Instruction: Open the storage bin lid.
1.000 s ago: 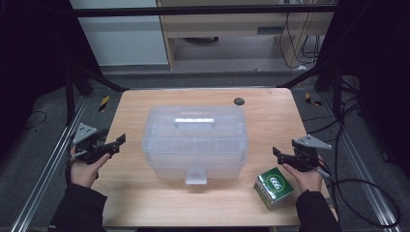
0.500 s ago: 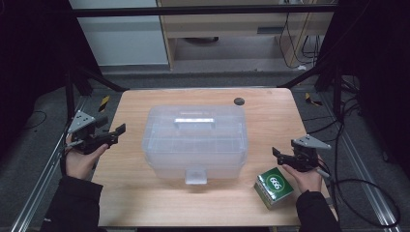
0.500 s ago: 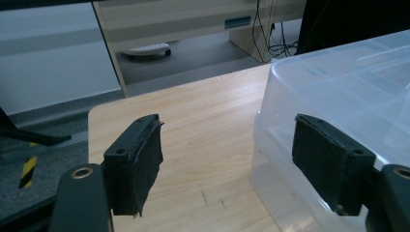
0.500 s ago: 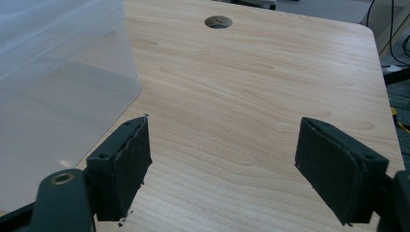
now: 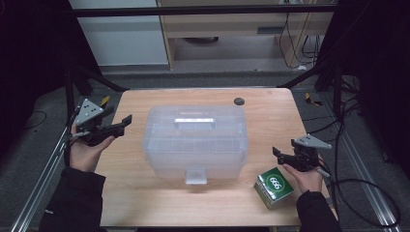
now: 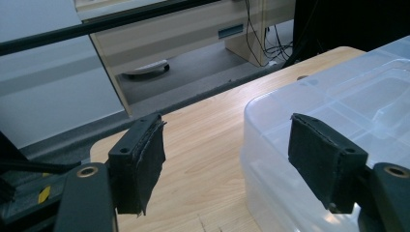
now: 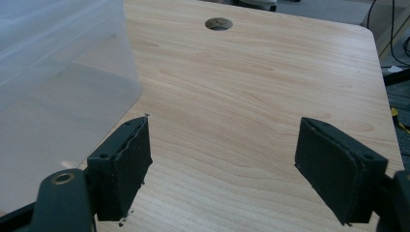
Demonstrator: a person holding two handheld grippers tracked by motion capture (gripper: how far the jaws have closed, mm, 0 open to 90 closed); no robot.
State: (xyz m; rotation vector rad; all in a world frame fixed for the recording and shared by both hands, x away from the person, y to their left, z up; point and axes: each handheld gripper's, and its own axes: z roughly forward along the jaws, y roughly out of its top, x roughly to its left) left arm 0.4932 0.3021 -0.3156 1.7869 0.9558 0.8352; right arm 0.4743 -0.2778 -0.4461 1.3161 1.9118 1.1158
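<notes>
A translucent plastic storage box [image 5: 195,140] with a handle on its closed lid and a front latch stands in the middle of the wooden table [image 5: 270,116]. A green carton [image 5: 274,186] lies at the table's front right. My left gripper [image 5: 124,122] hovers left of the box, raised, open, jaws empty and pointing toward the box [image 6: 338,111]. My right gripper [image 5: 277,153] rests right of the box, just behind the carton, open and empty. In the right gripper view the box wall [image 7: 58,87] is at the left.
A dark round cable hole [image 5: 239,101] sits near the table's far edge, also the hole [image 7: 218,23] ahead of the right jaws. Black frame bars and a cabinet stand behind the table. Cables hang at the far right.
My left gripper has risen and moved away from the table's front edge, staying left of the box. The right gripper has kept still.
</notes>
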